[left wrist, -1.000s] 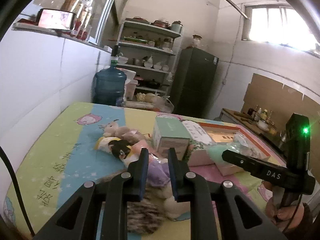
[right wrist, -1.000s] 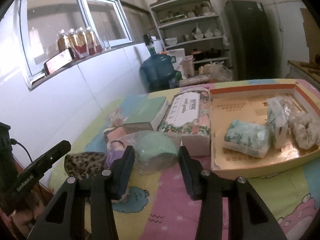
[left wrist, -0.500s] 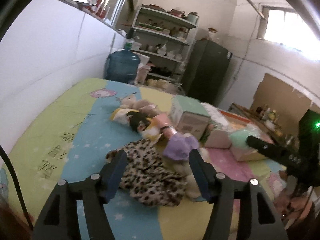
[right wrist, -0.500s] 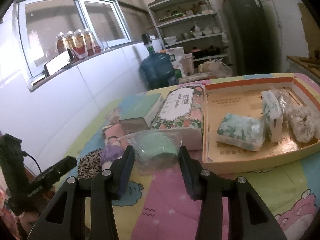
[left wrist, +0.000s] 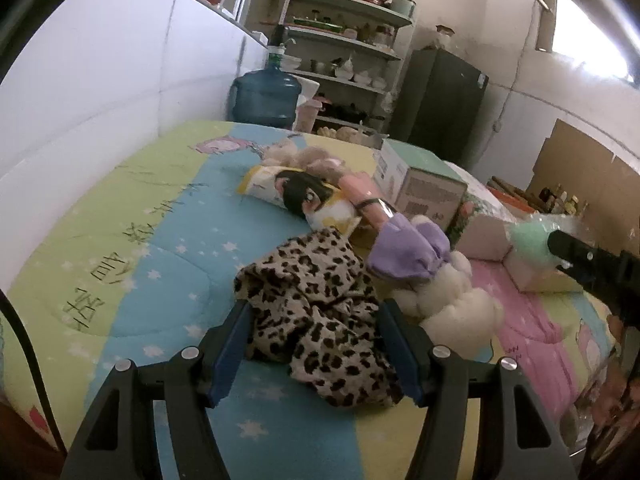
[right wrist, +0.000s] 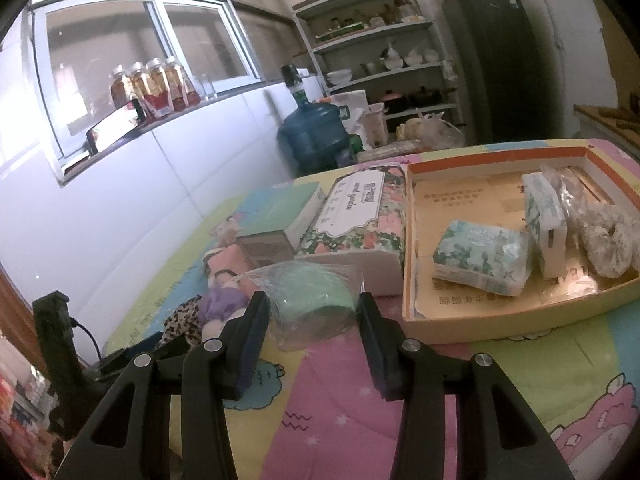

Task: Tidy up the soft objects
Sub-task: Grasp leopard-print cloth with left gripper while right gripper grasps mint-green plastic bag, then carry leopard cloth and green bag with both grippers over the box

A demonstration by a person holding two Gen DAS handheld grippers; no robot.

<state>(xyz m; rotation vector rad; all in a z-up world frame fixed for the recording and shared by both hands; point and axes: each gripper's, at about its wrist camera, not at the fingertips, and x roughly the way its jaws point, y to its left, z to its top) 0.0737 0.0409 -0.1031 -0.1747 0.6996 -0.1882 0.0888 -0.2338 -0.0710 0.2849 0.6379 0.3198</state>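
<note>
My left gripper (left wrist: 314, 320) is open, its fingers on either side of a leopard-print cloth (left wrist: 316, 312) lying on the quilt. A purple and white plush (left wrist: 420, 268) and a black-haired doll (left wrist: 312, 196) lie just beyond it. My right gripper (right wrist: 314, 312) is shut on a green soft item in a clear bag (right wrist: 310, 304), held near the quilt; it also shows in the left wrist view (left wrist: 530, 238). An orange-rimmed box tray (right wrist: 496, 156) to the right holds tissue packs (right wrist: 480, 256) and a bagged fluffy ring (right wrist: 608, 236).
A floral tissue box (right wrist: 356, 216) and a green-topped carton (left wrist: 416, 184) stand between the toys and the tray. A white wall (left wrist: 100, 80) runs along the left. A water jug (left wrist: 264, 98), shelves (left wrist: 344, 40) and a dark fridge (left wrist: 440, 96) stand behind the bed.
My left gripper has opened wide, dropped toward the leopard cloth and now straddles it. My right gripper has kept its hold on the bagged green item and shifted slightly.
</note>
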